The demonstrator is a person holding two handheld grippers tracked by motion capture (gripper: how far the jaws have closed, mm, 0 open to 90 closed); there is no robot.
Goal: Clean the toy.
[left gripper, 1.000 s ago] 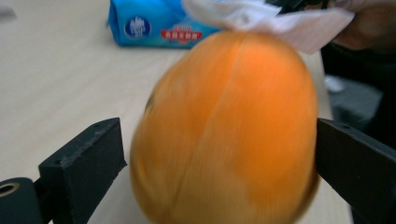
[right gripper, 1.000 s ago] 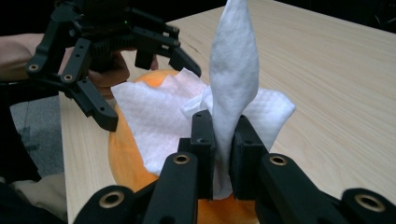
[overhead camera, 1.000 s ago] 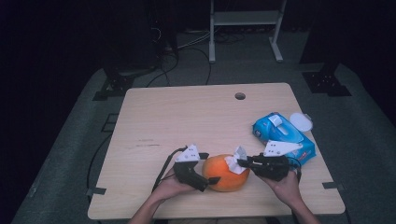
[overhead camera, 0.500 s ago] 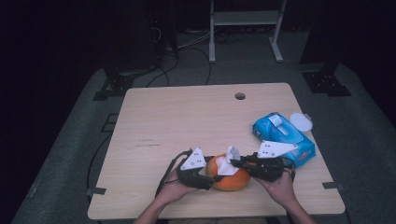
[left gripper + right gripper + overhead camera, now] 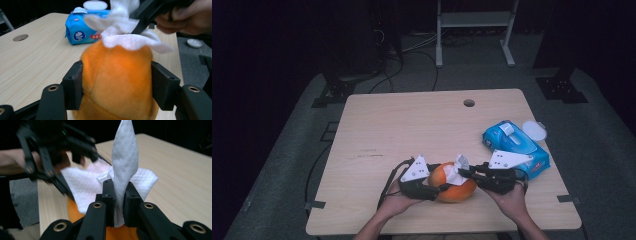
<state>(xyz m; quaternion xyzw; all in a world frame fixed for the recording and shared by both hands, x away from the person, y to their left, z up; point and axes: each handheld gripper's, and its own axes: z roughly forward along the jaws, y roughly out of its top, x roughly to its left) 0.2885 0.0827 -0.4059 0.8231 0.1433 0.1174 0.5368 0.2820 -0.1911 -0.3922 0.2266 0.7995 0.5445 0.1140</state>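
1. The orange plush toy (image 5: 117, 82) is held near the table's (image 5: 412, 130) front edge, clamped between the left gripper's (image 5: 116, 86) jaws, which have just been closing.
2. A white wipe (image 5: 123, 170) is draped on its top, pinched by the right gripper's (image 5: 119, 202) jaws.
3. A blue wipes pack (image 5: 516, 147) lies nearby at the right.

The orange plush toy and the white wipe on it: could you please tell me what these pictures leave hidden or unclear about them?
- Orange plush toy: its underside is cut off by the bottom edge in the left gripper view; the left gripper covers its near side in the high view.
- White wipe: its lower end is hidden between the right gripper jaws in the right gripper view.
- Blue wipes pack: its print is too small in the high view.
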